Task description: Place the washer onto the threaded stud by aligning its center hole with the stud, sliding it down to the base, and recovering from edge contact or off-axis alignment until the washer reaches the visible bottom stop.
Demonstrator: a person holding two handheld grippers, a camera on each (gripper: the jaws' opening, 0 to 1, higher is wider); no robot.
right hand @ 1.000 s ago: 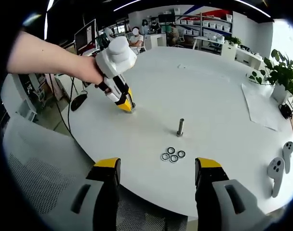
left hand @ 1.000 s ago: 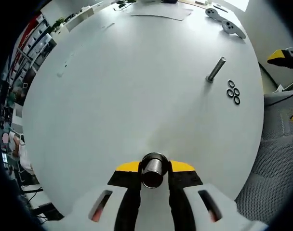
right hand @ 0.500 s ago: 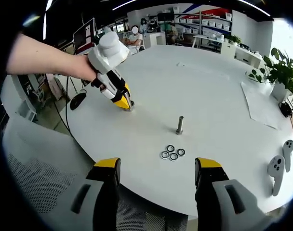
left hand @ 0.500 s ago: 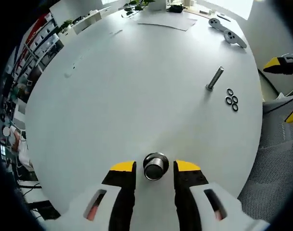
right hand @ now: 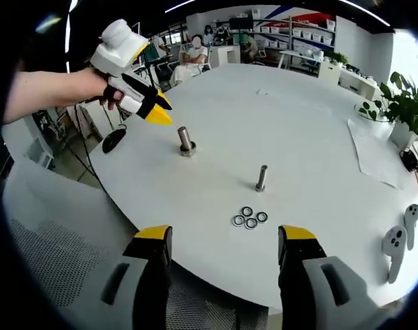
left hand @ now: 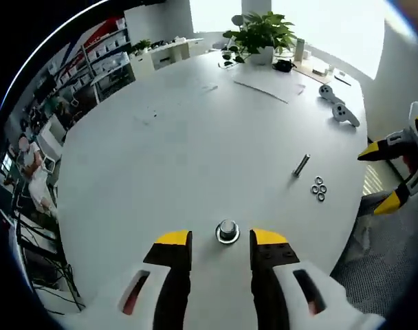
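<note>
Left claw (left hand: 221, 242) now stands with jaws apart and empty, lower centre of the left gripper view; a second ago it was clamped on the thick stud (left hand: 227, 232), half a second ago it had let go, now it is pulled back and up, so the stud sits upright on the table (left hand: 161, 144) just beyond the yellow tips; in the right gripper view the same stud (right hand: 186, 141) stands alone left of centre, the left claw (right hand: 156, 108) lifted clear at upper left, held by a hand (right hand: 106, 93).

Right claw (right hand: 224, 242) wide and empty, bottom of its view, hovering off the table (right hand: 298, 130) edge, unchanged across the three moments; it also shows at the right edge of the left gripper view (left hand: 381, 177).

Slimmer stud (right hand: 262, 177) stands mid-frame; four washers (right hand: 249, 218) lie in a cluster just below it, near the table edge, untouched; same cluster (left hand: 319, 188) right of centre in the left gripper view.

Meaning: stud is planted and released, setup looks done; no washer picked yet; likely next is the right claw going for a washer; which stud is the target I cannot tell.
</note>
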